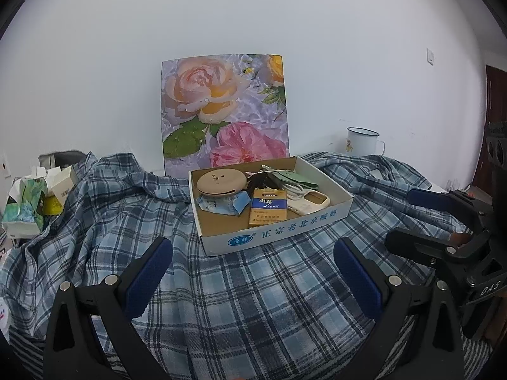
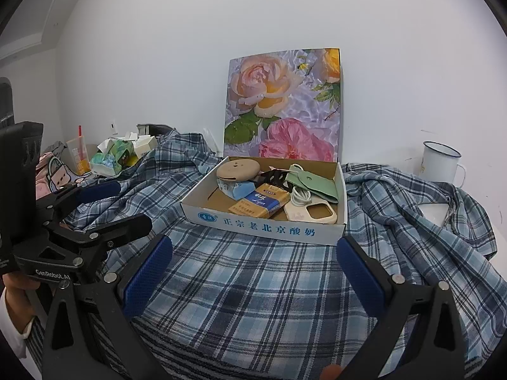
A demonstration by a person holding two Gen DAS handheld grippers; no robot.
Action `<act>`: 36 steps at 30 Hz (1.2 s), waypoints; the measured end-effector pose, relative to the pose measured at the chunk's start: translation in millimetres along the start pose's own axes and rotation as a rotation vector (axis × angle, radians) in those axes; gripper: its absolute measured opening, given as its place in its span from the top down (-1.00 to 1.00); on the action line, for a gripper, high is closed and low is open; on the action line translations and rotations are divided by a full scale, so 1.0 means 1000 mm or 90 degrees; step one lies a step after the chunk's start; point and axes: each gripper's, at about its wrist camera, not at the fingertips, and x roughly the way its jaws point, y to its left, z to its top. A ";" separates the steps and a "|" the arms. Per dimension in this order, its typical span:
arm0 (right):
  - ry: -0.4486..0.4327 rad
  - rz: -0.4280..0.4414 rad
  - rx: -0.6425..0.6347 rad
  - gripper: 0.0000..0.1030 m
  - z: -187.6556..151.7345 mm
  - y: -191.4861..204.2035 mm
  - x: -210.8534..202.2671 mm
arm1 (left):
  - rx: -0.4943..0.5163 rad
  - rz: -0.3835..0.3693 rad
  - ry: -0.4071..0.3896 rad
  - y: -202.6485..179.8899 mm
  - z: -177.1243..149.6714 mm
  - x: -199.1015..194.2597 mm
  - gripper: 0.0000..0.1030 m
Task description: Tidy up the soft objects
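Note:
A blue plaid shirt [image 1: 247,288] lies spread over the table, crumpled at the back; it also fills the right wrist view [image 2: 253,285]. A shallow cardboard box [image 1: 275,231] sits on it, holding a tan round case [image 1: 220,182], a yellow-blue packet [image 1: 267,205], a phone case [image 1: 312,202], a green pouch [image 1: 294,179] and a white cable. The box also shows in the right wrist view [image 2: 266,224]. My left gripper [image 1: 253,272] is open and empty above the shirt, in front of the box. My right gripper [image 2: 253,272] is open and empty beside it, also short of the box.
A flower picture [image 1: 225,107] leans on the white wall behind the box. A white enamel mug [image 1: 362,141] stands at the back right. A tissue pack and small cartons [image 1: 31,199] lie at the left. The other gripper shows at each view's side.

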 end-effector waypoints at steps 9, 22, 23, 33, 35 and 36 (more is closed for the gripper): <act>0.015 0.000 -0.004 -1.00 -0.002 0.002 0.004 | 0.010 0.001 -0.003 -0.004 0.000 0.000 -1.00; 0.023 -0.001 -0.009 -1.00 -0.003 0.003 0.007 | 0.020 0.003 0.000 -0.009 0.000 -0.001 -1.00; 0.024 0.000 -0.010 -1.00 -0.003 0.003 0.007 | 0.024 0.004 0.000 -0.011 0.000 -0.001 -1.00; 0.027 0.002 -0.011 -1.00 -0.003 0.004 0.007 | 0.030 0.007 0.003 -0.010 -0.001 0.003 -1.00; 0.027 0.002 -0.011 -1.00 -0.003 0.005 0.007 | 0.031 0.006 0.003 -0.009 0.000 0.002 -1.00; 0.026 0.002 -0.011 -1.00 -0.003 0.005 0.007 | 0.031 0.006 0.003 -0.009 0.000 0.002 -1.00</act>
